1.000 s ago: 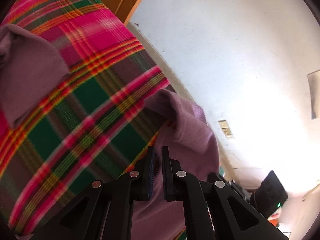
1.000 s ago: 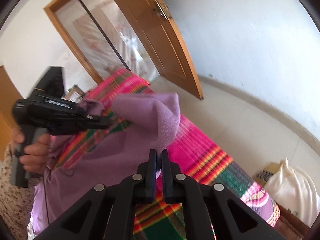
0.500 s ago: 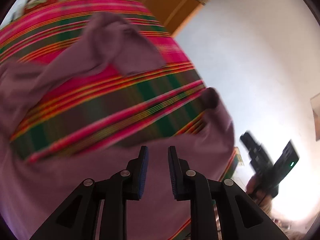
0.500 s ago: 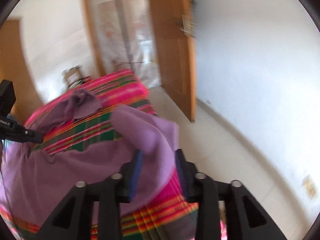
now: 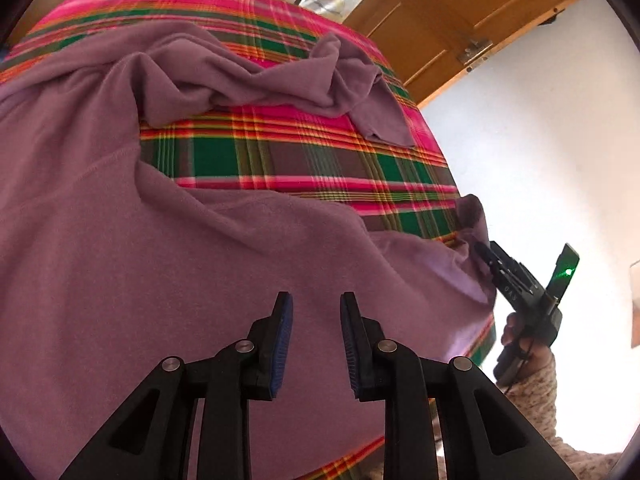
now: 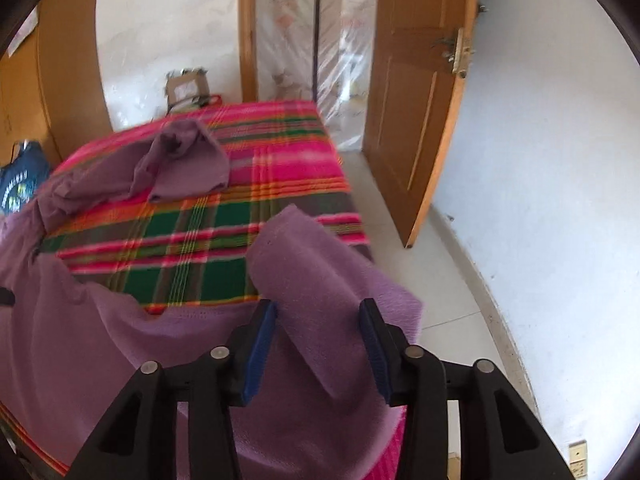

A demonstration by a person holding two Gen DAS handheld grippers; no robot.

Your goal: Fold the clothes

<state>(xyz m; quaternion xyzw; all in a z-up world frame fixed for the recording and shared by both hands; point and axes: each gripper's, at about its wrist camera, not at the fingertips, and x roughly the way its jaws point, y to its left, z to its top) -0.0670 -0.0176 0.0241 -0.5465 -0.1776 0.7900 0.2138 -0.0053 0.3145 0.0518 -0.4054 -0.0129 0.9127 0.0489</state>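
From my left wrist, the view has swung round since a second ago: then my left tool (image 5: 316,344) was pinched together right at a fold of the purple garment (image 5: 200,264), with mostly plaid blanket (image 5: 304,160) ahead. Now its jaws are apart and opening, nothing between them, and they hang above the broad body of the garment spread over the near part of the bed. One sleeve (image 5: 360,92) lies crumpled toward the bed's far edge. At the bed's right edge I see my right tool (image 5: 486,258), its tip at the other sleeve's end (image 5: 472,216), with my hand (image 5: 516,332) gripping its handle.

From my right wrist, the jaws that were closed a second ago now stand wide and are opening. The right tool (image 6: 318,340) has the sleeve (image 6: 316,280) draped between its pads; the cloth lies loose there, and neither pad presses it. That sleeve hangs at the bed's right edge, over the white floor (image 6: 440,320). The wooden door (image 6: 416,120) stands open beyond.
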